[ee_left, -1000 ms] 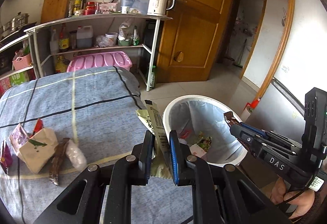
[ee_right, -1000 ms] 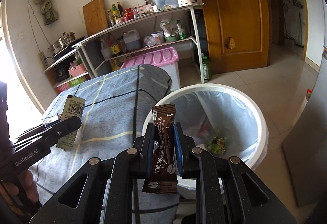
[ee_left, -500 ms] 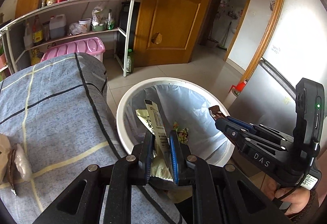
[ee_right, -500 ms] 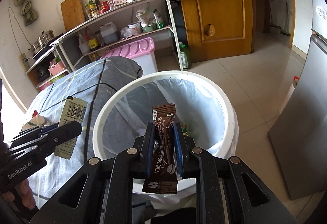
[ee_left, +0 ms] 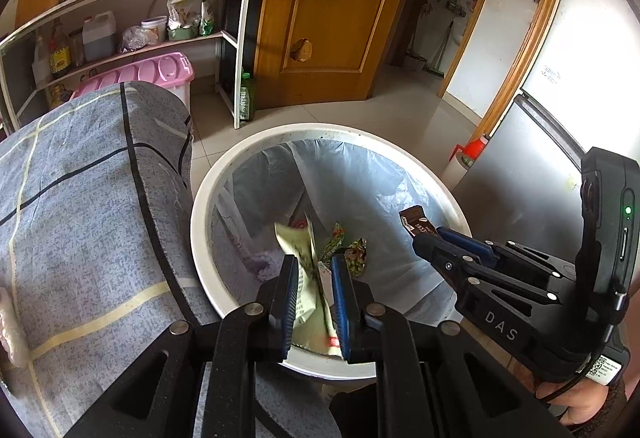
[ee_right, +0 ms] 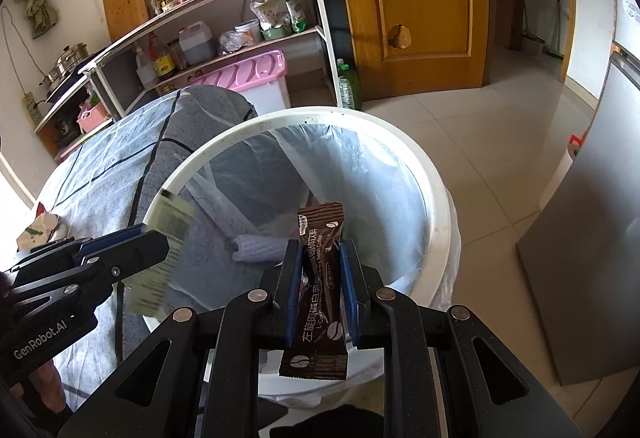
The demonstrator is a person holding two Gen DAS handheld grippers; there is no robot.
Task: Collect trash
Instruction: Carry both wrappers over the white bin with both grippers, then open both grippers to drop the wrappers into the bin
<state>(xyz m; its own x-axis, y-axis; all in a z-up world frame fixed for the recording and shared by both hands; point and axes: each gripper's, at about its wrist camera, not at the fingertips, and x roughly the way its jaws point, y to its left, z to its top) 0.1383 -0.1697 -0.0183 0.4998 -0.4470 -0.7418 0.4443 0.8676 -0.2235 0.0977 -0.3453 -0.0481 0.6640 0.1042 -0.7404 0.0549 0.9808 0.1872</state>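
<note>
Clamping wrappers, both claws; only left view shows bin's green scraps.

The pale green wrapper is showing only as a motion-smeared patch in the right wrist view, its print unreadable. In the left wrist view its lower end is disappearing behind the jaws. The brown coffee sachet is peeking out there by one corner only. The person's hand is being cut off by the picture's edge.
</note>
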